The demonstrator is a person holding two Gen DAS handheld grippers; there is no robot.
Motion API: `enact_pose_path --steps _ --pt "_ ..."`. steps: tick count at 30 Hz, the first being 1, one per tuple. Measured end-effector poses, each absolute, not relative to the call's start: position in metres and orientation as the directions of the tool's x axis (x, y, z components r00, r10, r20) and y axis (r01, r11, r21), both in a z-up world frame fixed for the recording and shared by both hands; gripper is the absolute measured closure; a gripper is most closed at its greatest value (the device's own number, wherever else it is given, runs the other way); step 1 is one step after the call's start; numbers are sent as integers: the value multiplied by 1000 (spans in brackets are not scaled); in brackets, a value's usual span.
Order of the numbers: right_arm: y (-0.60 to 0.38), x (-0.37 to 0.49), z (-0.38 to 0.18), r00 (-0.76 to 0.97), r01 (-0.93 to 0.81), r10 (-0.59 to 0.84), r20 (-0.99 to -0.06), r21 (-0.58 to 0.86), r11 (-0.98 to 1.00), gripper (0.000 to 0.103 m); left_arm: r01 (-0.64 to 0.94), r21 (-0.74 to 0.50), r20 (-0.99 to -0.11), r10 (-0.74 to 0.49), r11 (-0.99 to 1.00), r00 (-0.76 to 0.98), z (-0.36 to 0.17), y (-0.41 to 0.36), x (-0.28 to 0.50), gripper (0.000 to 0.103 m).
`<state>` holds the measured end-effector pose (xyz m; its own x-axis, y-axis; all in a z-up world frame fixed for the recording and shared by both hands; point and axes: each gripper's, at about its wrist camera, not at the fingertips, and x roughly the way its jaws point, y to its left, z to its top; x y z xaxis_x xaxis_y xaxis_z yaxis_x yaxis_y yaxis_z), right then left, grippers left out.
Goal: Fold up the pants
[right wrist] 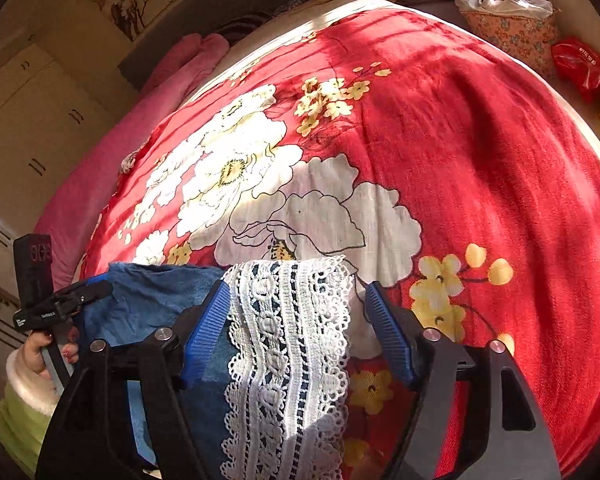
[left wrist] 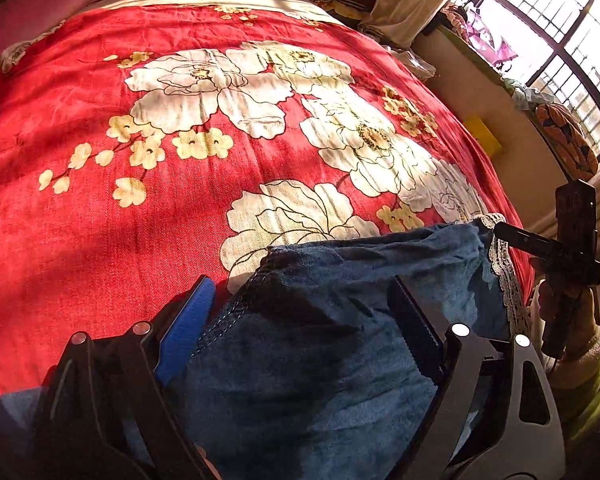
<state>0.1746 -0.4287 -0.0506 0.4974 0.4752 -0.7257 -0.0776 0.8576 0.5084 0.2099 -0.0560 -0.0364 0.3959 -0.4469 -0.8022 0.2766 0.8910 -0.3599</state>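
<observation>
Left tongs [left wrist: 300,320]: jaws spread wide, blue-ribbed pads [left wrist: 186,330] either side of a bunched fold of blue pants [left wrist: 320,360]; the cloth lies between them with a gap to the left pad, and contact at the right pad cannot be told.

Right tongs [right wrist: 296,332]: jaws spread, the white lace trim [right wrist: 288,360] of the pants hanging between the two pads; the left pad sits at the edge of the lace and blue cloth, the right pad stands apart from it.

Pants: blue, soft-textured, lace-edged along one border; gathered at the near edge of the bed, stretched between the two tongs, far edge resting on the bedspread.

Bedspread [left wrist: 180,220]: red, printed with large white and small yellow flowers; covers the bed, sunlit in bands.

Hands: one [left wrist: 568,320] grips the handle of the right tongs, cream cuff and green sleeve; the other [right wrist: 44,352] grips the left tongs' handle.

Surroundings: pink blanket [right wrist: 100,168] along the bed's left edge; barred window [left wrist: 560,40] beyond the right edge; floral cushion [right wrist: 512,36] and red bag [right wrist: 580,68] near the far right corner.
</observation>
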Motion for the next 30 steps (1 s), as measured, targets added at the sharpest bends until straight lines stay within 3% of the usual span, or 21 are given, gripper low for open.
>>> enact_pose_path --steps 4,6,8,16,19,23,27,30 --pt "-416 173 -61 485 -106 509 -711 530 841 57 290 -353 -811 -445 890 380 -45 -65 213 51" --pt "-416 170 -60 494 -110 519 -697 543 833 76 289 -363 -809 -453 886 374 -45 -67 214 78" --pt "-416 166 -55 505 -128 528 -683 545 828 82 279 -376 -804 -461 884 376 -43 -66 215 91" --pt "-409 175 -5 591 -217 458 -664 417 883 85 279 -302 -743 -409 912 531 -2 -64 221 96" --pt "-405 189 -12 578 -201 399 -712 349 915 85 266 -186 -754 -311 946 578 -3 -72 230 101" --pt "-406 204 -48 519 -165 378 -767 344 924 85 240 -223 -781 -320 945 537 -26 -67 242 102" --pt "-413 203 -60 518 -143 391 -761 374 917 80 241 -231 -769 -329 943 548 -34 -64 234 99" --pt "-422 197 -54 531 -117 384 -755 383 916 65 233 -220 -741 -318 947 591 -19 -58 224 93"
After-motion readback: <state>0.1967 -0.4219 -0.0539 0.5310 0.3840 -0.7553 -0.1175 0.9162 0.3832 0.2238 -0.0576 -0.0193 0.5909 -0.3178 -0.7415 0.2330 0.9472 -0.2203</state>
